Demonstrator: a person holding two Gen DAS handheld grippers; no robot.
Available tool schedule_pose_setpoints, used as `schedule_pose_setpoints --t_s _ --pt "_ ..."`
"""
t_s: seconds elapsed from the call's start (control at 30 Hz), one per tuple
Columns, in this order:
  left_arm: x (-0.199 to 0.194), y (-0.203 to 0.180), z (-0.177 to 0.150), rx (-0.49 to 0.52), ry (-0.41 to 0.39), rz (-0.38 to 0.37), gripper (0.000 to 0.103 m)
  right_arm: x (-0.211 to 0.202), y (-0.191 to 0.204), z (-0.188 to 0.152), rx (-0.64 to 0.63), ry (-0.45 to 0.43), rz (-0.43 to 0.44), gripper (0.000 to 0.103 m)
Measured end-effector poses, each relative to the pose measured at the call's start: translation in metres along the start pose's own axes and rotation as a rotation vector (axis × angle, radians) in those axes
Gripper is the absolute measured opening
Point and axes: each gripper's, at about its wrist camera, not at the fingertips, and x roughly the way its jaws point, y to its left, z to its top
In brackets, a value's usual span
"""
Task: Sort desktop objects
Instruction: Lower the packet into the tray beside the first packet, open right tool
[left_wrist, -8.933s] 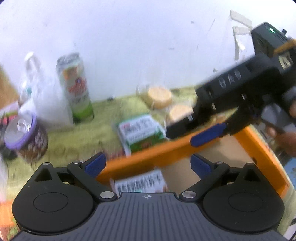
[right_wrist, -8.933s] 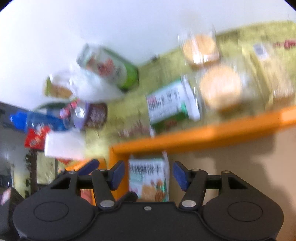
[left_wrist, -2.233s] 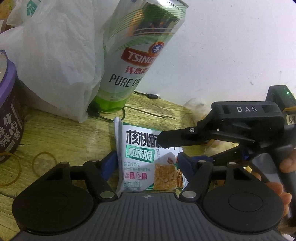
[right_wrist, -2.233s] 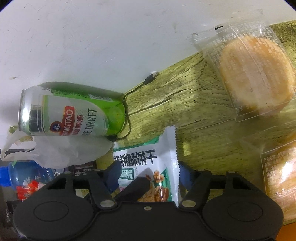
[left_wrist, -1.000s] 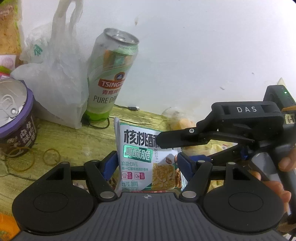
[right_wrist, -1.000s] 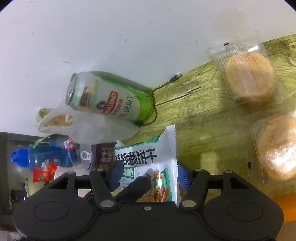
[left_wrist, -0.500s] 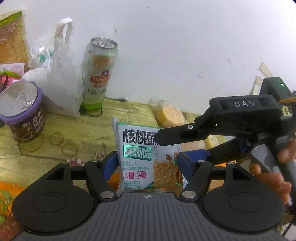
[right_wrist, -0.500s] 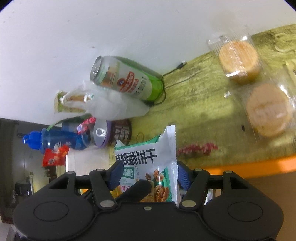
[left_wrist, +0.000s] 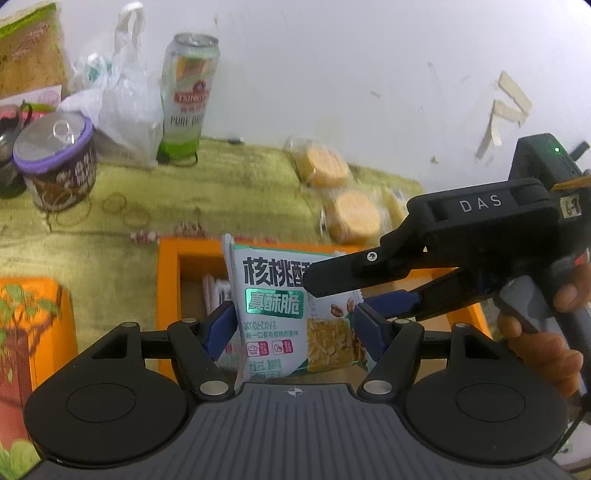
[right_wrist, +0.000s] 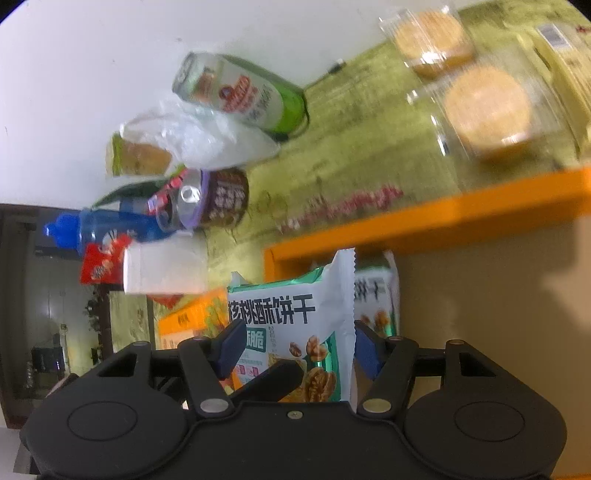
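Cakes (left_wrist: 354, 216) and can (left_wrist: 188, 96) beyond orange tray (left_wrist: 168, 280).

Left tongs (left_wrist: 293, 326) pointing steeply downward, blue pads pressing both sides of the biscuit packet (left_wrist: 291, 314), right tongs (right_wrist: 295, 345) reaching in from the right, clamping the same packet, a hand (left_wrist: 543, 332) gripping the right tongs' handle, fingers curling round the trigger

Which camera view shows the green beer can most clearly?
The left wrist view: the beer can stands upright against the wall, sharp enough to read part of its label, beside the white plastic bag. The right wrist view shows the same can turned sideways in the picture and blurred, so its label is harder to read.
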Motion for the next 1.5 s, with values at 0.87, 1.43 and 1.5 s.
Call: schedule_pose_setpoints --t_s 0.87,1.43,1.5 --pt "0.028 -0.004 -0.067 0.051 0.216 0.073 0.07 0.05 -0.046 -0.066 0.015 0.135 -0.072 0.061" --pt "0.022 -0.012 -0.057 0.188 0.211 0.104 0.086 0.047 -0.039 -0.064 -0.031 0.123 -0.128 0.077" --pt "0.024 -0.011 -0.057 0.197 0.22 0.102 0.086 0.045 -0.04 -0.065 -0.02 0.119 -0.127 0.077"
